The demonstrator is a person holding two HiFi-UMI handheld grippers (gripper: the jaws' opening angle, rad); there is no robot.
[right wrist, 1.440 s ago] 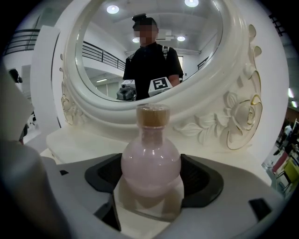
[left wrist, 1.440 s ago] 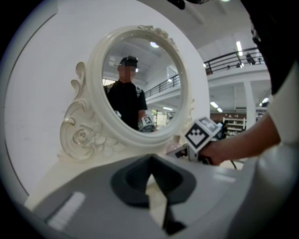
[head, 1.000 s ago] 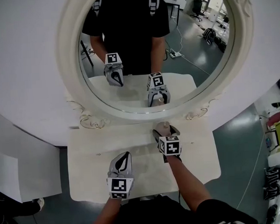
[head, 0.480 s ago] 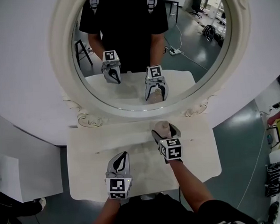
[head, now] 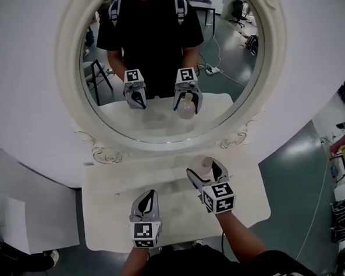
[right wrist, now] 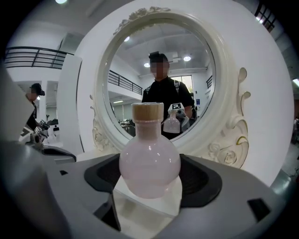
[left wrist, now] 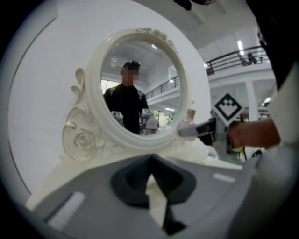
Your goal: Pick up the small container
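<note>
Round pink bottle [right wrist: 149, 161], wooden cap: clamped between right gripper [head: 205, 170] jaws; lift seemingly under way. Left gripper [head: 147, 198]: jaws together, empty. Next: raise steadily, upright.

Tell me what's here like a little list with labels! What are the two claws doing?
place: white table in front of an oval mirror with a curly white frame
container: small round pink bottle with a tan cap, upright
right claw: shut on the pink bottle's round belly
left claw: shut, nothing in it, over the near side of the table
bottle lifted off the table: cannot tell
</note>
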